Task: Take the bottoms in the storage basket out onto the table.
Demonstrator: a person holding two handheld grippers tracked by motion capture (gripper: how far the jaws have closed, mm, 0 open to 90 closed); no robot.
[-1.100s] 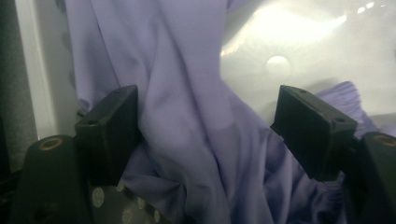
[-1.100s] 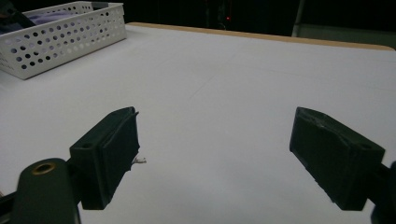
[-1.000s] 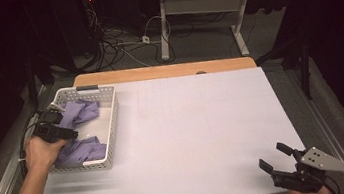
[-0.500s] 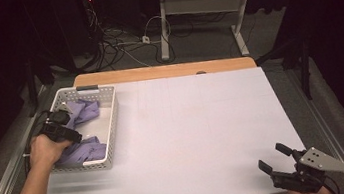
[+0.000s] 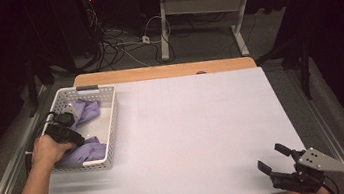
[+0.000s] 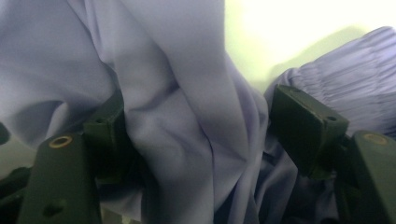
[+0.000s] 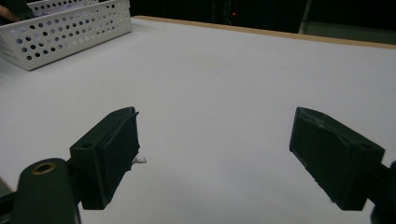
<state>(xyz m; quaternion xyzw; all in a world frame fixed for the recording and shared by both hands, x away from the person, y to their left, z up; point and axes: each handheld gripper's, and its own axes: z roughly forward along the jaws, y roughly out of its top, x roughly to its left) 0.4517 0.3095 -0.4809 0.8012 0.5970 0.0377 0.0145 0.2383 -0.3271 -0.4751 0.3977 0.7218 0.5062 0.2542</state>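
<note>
Left tongs are down inside the white basket, jaws wide open with a fold of the purple cloth bunched between them, pads not pressing yet. The cloth lies in the basket, directly ahead of these tongs. Right tongs sit open and empty over the worktop, well apart from the basket, so the left hand is nearer.
</note>
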